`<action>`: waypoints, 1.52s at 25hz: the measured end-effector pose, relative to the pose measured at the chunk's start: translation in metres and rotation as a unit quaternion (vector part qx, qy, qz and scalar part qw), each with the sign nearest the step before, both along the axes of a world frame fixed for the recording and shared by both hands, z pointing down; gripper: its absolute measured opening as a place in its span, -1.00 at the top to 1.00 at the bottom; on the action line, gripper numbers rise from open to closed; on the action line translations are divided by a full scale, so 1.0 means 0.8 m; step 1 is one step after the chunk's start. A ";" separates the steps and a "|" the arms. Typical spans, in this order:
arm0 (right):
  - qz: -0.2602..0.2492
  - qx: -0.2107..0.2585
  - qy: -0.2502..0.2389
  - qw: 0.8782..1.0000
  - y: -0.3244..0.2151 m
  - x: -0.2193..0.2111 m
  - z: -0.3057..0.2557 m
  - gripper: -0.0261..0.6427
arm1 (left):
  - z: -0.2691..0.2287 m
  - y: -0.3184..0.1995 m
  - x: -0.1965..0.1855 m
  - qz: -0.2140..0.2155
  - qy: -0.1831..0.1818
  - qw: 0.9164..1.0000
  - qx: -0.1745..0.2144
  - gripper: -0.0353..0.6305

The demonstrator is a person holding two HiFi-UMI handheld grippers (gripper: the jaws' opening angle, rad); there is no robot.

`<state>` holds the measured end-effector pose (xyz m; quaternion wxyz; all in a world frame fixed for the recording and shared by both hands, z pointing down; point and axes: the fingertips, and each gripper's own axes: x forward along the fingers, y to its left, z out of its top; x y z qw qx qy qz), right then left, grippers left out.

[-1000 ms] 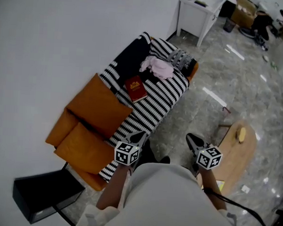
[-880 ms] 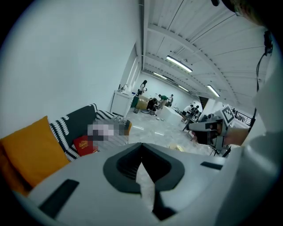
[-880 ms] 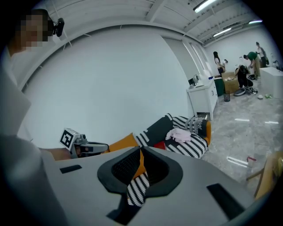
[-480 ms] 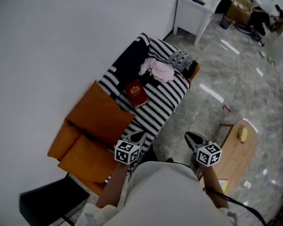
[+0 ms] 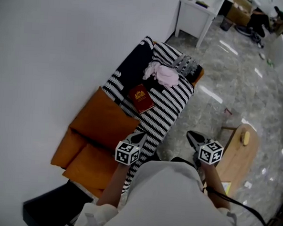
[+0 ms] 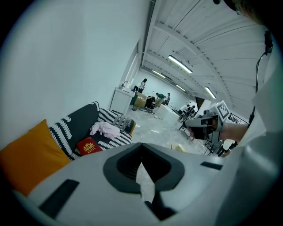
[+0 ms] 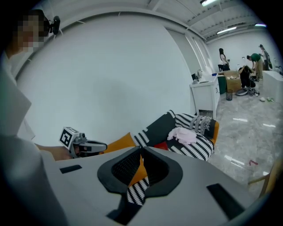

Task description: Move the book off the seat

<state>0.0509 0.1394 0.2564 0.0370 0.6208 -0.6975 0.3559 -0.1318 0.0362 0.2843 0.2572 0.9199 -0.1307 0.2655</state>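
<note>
A red book [image 5: 141, 98] with a gold emblem lies flat on the seat of a sofa [image 5: 168, 111] that has a black-and-white striped cover. The left gripper view also shows the book [image 6: 89, 145]. Only a red sliver of the book [image 7: 162, 145] shows in the right gripper view. A pink cloth [image 5: 163, 74] lies just beyond it. My left gripper [image 5: 140, 136] hovers over the sofa's near end, short of the book, shut and holding nothing. My right gripper [image 5: 192, 135] hangs over the floor beside the sofa, also shut and holding nothing.
Orange cushions [image 5: 105, 127] fill the sofa's near end. A white cabinet [image 5: 199, 14] stands beyond the sofa's far end. A small wooden table [image 5: 238, 156] with a yellow object [image 5: 245, 137] is at my right. A black box [image 5: 49, 209] sits at the lower left. People stand far off [image 7: 254, 62].
Both grippers have travelled along the sofa toward the book, side by side, jaws still shut. The book and cushions sit lower in the head view and the black box has slid toward the bottom edge.
</note>
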 end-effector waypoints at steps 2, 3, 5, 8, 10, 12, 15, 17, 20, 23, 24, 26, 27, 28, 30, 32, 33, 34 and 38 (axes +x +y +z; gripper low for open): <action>-0.003 -0.002 0.001 1.000 -0.012 -0.007 0.001 0.78 | 0.003 -0.010 -0.007 0.000 -0.001 1.000 -0.002 0.89; -0.004 -0.002 0.001 1.000 -0.018 -0.011 0.001 0.78 | 0.005 -0.014 -0.010 -0.001 -0.002 1.000 -0.002 0.89; -0.008 -0.005 0.000 1.000 -0.027 -0.018 0.003 0.78 | 0.009 -0.022 -0.017 -0.004 -0.003 1.000 -0.005 0.89; -0.014 -0.015 -0.004 1.000 -0.035 -0.025 0.007 0.78 | 0.013 -0.027 -0.024 -0.012 -0.002 1.000 -0.010 0.89; -0.021 -0.019 -0.004 1.000 -0.040 -0.027 0.010 0.78 | 0.015 -0.028 -0.026 -0.017 -0.002 1.000 -0.013 0.89; -0.027 -0.023 -0.005 0.999 -0.046 -0.027 0.012 0.78 | 0.018 -0.030 -0.027 -0.025 -0.002 1.000 -0.017 0.89; -0.039 -0.028 -0.008 0.999 -0.060 -0.024 0.015 0.78 | 0.022 -0.034 -0.023 -0.037 -0.002 0.999 -0.023 0.89; -0.048 -0.030 -0.010 0.998 -0.072 -0.020 0.018 0.78 | 0.026 -0.038 -0.018 -0.045 -0.005 0.999 -0.025 0.89; -0.067 -0.034 -0.016 0.997 -0.091 -0.011 0.024 0.78 | 0.030 -0.046 -0.009 -0.060 -0.006 0.998 -0.027 0.89; -0.095 -0.038 -0.019 0.995 -0.116 -0.004 0.032 0.78 | 0.033 -0.060 0.002 -0.082 0.000 0.996 -0.027 0.89; -0.105 -0.038 -0.019 0.994 -0.125 -0.003 0.034 0.78 | 0.034 -0.064 0.006 -0.090 0.004 0.996 -0.027 0.89; -0.123 -0.039 -0.019 0.991 -0.141 0.002 0.040 0.78 | 0.036 -0.071 0.014 -0.103 0.011 0.994 -0.030 0.89; -0.131 -0.040 -0.021 0.990 -0.148 0.004 0.042 0.78 | 0.038 -0.075 0.019 -0.109 0.015 0.993 -0.032 0.89; -0.138 -0.043 -0.023 0.989 -0.155 0.007 0.046 0.78 | 0.040 -0.078 0.022 -0.115 0.016 0.993 -0.034 0.89; -0.154 -0.049 -0.025 0.987 -0.169 0.014 0.055 0.78 | 0.046 -0.086 0.030 -0.128 0.015 0.991 -0.038 0.89; -0.169 -0.055 -0.026 0.984 -0.185 0.023 0.067 0.78 | 0.056 -0.096 0.039 -0.140 0.010 0.989 -0.039 0.89; -0.175 -0.058 -0.026 0.983 -0.193 0.027 0.074 0.77 | 0.062 -0.103 0.043 -0.145 0.007 0.989 -0.039 0.89; -0.180 -0.061 -0.026 0.981 -0.201 0.032 0.081 0.77 | 0.067 -0.109 0.046 -0.148 0.004 0.988 -0.039 0.88; -0.200 -0.076 -0.033 0.976 -0.227 0.045 0.114 0.77 | 0.095 -0.129 0.057 -0.166 -0.009 0.985 -0.044 0.88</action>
